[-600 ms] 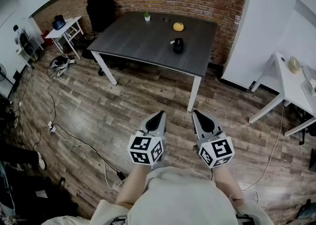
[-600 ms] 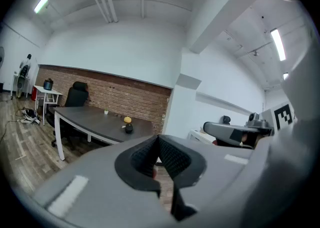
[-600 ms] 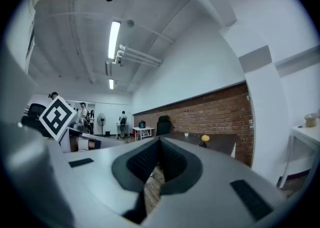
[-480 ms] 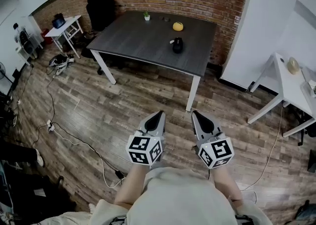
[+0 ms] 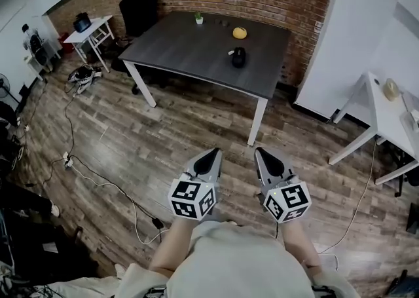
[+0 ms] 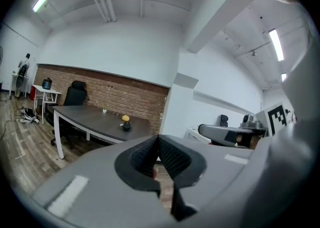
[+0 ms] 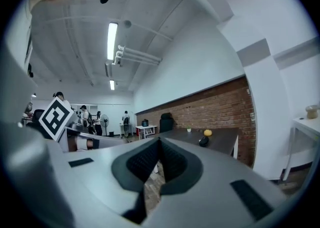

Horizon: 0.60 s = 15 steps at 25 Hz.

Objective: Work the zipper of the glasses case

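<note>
A dark glasses case [image 5: 237, 57] lies on the far grey table [image 5: 190, 54], beside a yellow round object [image 5: 239, 33]; it also shows small in the left gripper view as the case [image 6: 127, 127] and in the right gripper view as the case [image 7: 203, 141]. My left gripper [image 5: 213, 154] and right gripper [image 5: 260, 152] are held side by side close to my body, well short of the table, above the wood floor. Both are shut with nothing between their jaws, seen also as the left gripper [image 6: 158, 138] and the right gripper [image 7: 159, 142].
A small potted plant [image 5: 199, 18] stands at the table's far edge. A black office chair [image 5: 139, 7] is behind the table's left end, a small white side table [image 5: 93, 31] at far left, a white desk [image 5: 386, 116] at right. Cables [image 5: 98, 182] run over the floor at left.
The table and room have shifted slightly in the head view as the head moved. Both grippers hold the same place and stay shut.
</note>
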Each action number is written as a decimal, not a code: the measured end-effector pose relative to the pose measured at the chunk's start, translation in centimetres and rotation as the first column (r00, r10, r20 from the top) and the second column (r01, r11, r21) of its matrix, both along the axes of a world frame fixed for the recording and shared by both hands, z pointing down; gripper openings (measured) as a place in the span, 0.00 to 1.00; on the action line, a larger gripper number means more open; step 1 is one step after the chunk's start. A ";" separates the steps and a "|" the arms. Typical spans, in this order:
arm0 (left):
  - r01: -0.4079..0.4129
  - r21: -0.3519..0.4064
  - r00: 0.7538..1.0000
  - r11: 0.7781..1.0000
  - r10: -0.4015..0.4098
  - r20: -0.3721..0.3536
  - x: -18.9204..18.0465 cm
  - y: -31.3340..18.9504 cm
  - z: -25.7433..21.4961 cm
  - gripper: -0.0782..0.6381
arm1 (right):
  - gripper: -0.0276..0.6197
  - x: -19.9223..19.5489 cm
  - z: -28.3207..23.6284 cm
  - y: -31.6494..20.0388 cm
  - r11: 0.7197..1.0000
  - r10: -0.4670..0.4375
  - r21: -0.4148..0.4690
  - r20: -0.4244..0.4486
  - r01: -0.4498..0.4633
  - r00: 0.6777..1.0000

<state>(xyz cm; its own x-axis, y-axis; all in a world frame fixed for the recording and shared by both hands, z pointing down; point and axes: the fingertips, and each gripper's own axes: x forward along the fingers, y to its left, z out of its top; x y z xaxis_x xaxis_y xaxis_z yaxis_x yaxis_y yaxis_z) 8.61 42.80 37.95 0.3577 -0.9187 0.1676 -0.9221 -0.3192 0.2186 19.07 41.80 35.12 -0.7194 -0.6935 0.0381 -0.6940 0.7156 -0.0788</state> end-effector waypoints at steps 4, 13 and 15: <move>-0.020 0.006 0.999 1.000 0.020 -0.030 -0.1 0.3 0.0 0.15 | 0.10 0.1 0.7 -0.2 0.999 0.000 -0.033 0.002 0.000 1.000; -0.049 -0.003 0.999 0.999 0.049 0.007 -1.5 -3.1 0.9 0.41 | 0.34 -1.0 1.7 -4.1 0.998 -0.001 -0.056 -0.011 0.000 1.000; -0.052 -0.001 0.999 0.999 0.052 0.008 -2.2 -4.7 1.2 0.46 | 0.42 -1.7 2.0 -5.8 0.998 -0.001 -0.055 -0.010 0.000 1.000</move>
